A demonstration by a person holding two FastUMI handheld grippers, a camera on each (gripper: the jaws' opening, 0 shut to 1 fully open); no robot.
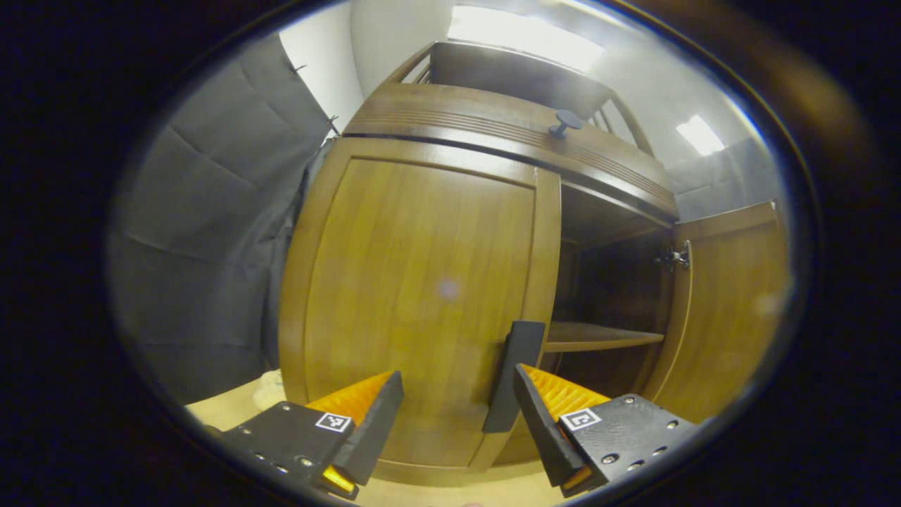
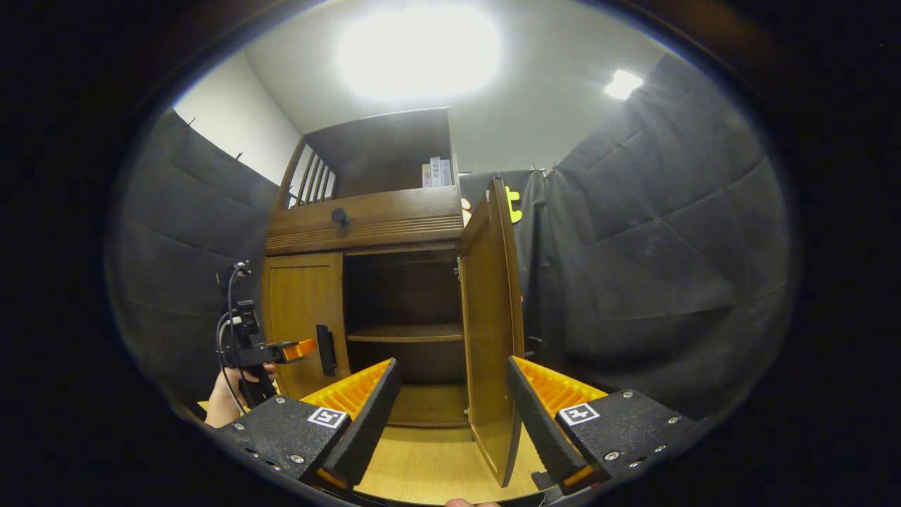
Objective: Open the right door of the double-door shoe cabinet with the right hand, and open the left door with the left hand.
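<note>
The wooden shoe cabinet (image 1: 493, 134) fills the left gripper view. Its left door (image 1: 415, 282) is closed, and a dark upright handle (image 1: 517, 373) sits at the door's inner edge. My left gripper (image 1: 457, 384) is open right in front of that door, the handle just inside its right finger (image 1: 535, 415). The right door (image 1: 732, 310) is swung open. In the right gripper view the right door (image 2: 493, 317) stands edge-on, wide open. My right gripper (image 2: 454, 373) is open a little back from it, gripping nothing. A hand (image 2: 225, 394) holds the left gripper (image 2: 306, 348) at the left door's handle (image 2: 325, 350).
Inside the cabinet is a bare shelf (image 2: 405, 332). Above the doors is a drawer with a round knob (image 2: 340, 215), and an open rack holds a few books (image 2: 436, 172). Black cloth walls (image 2: 669, 267) close in on both sides. The floor (image 2: 429, 465) is light wood.
</note>
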